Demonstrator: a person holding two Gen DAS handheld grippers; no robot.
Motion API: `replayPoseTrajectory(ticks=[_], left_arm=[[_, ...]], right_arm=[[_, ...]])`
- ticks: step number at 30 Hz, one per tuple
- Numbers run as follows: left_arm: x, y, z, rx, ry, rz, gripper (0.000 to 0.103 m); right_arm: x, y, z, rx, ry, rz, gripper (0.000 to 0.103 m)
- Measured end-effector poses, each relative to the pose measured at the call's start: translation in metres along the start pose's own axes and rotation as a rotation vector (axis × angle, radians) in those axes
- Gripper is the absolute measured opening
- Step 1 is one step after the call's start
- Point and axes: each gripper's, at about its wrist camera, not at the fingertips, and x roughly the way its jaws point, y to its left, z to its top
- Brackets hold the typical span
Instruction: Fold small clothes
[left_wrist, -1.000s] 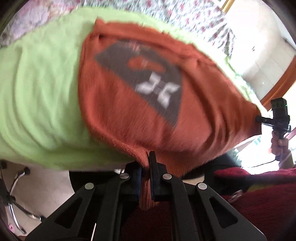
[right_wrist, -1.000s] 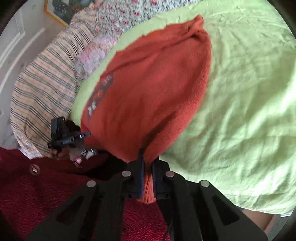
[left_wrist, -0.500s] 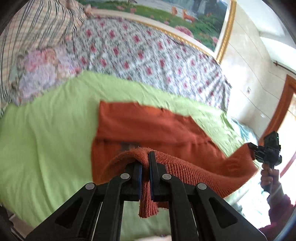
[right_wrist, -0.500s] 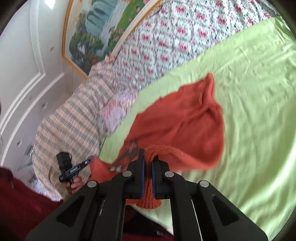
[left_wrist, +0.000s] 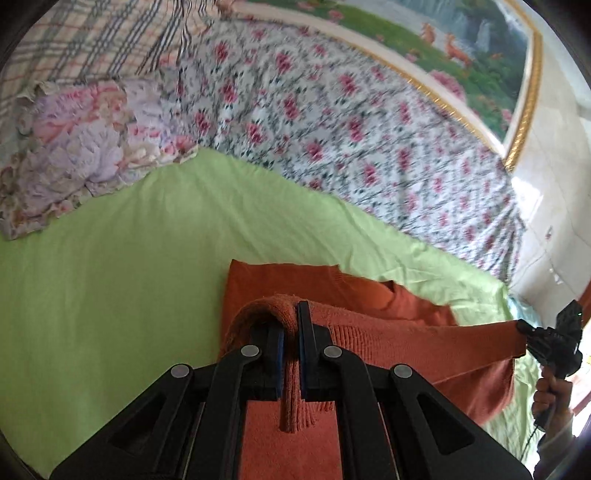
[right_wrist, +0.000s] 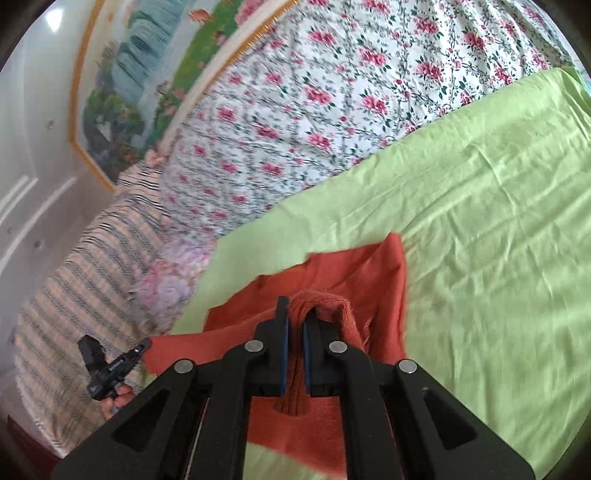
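An orange knitted sweater (left_wrist: 369, 295) lies on the light green sheet (left_wrist: 110, 280), its near ribbed hem lifted and stretched between both grippers. In the left wrist view my left gripper (left_wrist: 290, 325) is shut on one corner of the hem, which hangs down between the fingers. The right gripper (left_wrist: 524, 328) shows at the far right, pinching the other corner. In the right wrist view my right gripper (right_wrist: 294, 321) is shut on the sweater (right_wrist: 354, 269) hem, and the left gripper (right_wrist: 146, 345) grips the corner at lower left. The sweater's printed front is hidden.
Beyond the green sheet (right_wrist: 480, 221) lies a floral quilt (left_wrist: 351, 122), a pastel flower pillow (left_wrist: 81, 147) and a plaid blanket (left_wrist: 92, 40). A gold-framed landscape painting (right_wrist: 147, 85) hangs on the wall behind. A hand (left_wrist: 554, 395) holds the right gripper's handle.
Both grippers rose and swung forward over the bed, carrying the hem up over the sweater. The grey print on its front has gone out of sight.
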Motion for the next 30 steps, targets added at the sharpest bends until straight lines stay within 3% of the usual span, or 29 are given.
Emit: replayPoseTrajectory(ticks=[9, 15, 17, 20, 24, 27, 30], left_arm=[[0.065, 0.016, 0.009, -0.016, 0.086, 0.049, 0.004], [0.110, 0.026, -0.003, -0.018, 0.209, 0.093, 0.009], [0.105, 0.022, -0.011, -0.024, 0.228, 0.062, 0.020], [0.084, 0.001, -0.032, 0.002, 0.236, -0.022, 0.036], [0.077, -0.043, -0.067, 0.102, 0.291, -0.108, 0.040], [0.093, -0.061, -0.082, 0.162, 0.350, -0.093, 0.040], [0.103, -0.067, -0.079, 0.211, 0.359, -0.073, 0.040]], right_arm=[[0.068, -0.038, 0.018, 0.044, 0.071, -0.096, 0.007], [0.111, -0.053, 0.015, 0.026, 0.150, -0.213, 0.008], [0.115, -0.056, 0.012, 0.030, 0.164, -0.236, 0.009], [0.098, -0.049, 0.007, 0.027, 0.113, -0.227, 0.012], [0.072, -0.016, -0.010, -0.070, 0.065, -0.185, 0.012], [0.083, 0.012, -0.032, -0.164, 0.199, -0.075, 0.012], [0.109, 0.031, -0.054, -0.282, 0.358, -0.063, 0.012]])
